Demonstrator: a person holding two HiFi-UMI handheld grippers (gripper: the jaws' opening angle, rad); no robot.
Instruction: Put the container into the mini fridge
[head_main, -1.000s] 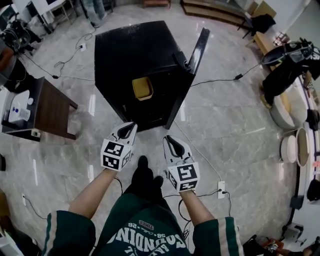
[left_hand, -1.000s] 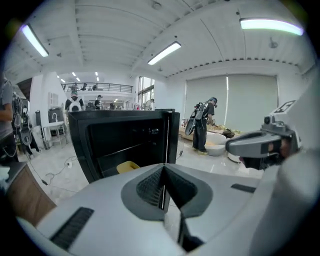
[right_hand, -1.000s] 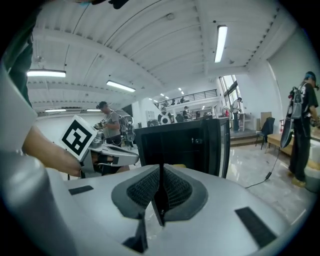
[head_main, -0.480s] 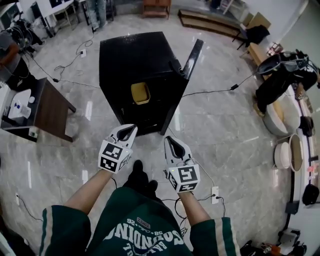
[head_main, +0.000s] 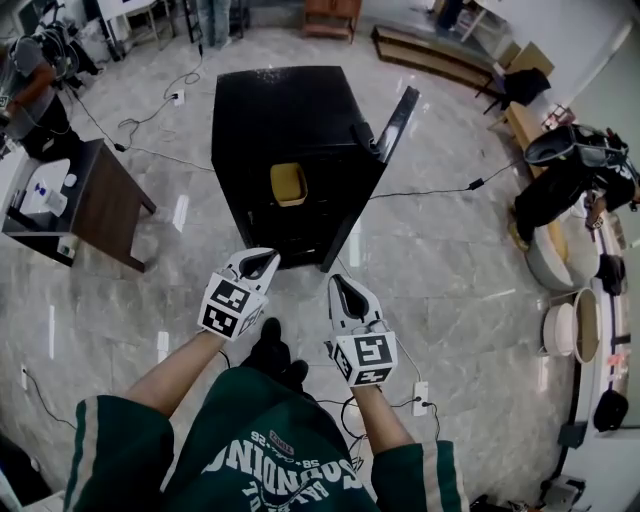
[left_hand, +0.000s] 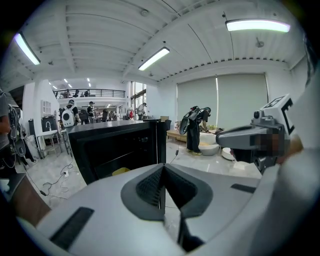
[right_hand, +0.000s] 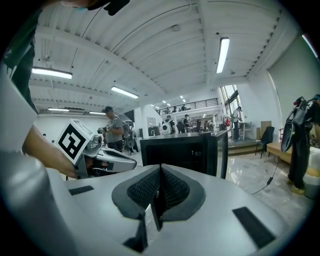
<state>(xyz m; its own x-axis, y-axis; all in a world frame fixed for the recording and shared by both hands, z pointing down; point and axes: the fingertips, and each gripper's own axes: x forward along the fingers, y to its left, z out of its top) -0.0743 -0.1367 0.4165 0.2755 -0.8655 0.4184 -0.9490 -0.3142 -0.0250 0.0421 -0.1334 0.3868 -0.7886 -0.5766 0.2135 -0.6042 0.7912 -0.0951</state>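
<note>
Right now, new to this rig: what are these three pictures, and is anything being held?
There is no robot here: a person holds a two-jaw tool in each hand. The head view looks steeply down from a camera on their head and shows the left gripper and the right gripper. The marker cubes are part of the grippers. The other two pictures come from cameras riding on each gripper, looking along its jaws. Both pairs of jaws are shut with nothing between them. Ahead on the floor stands a black mini fridge with its door open, and a yellow container sits inside.
</note>
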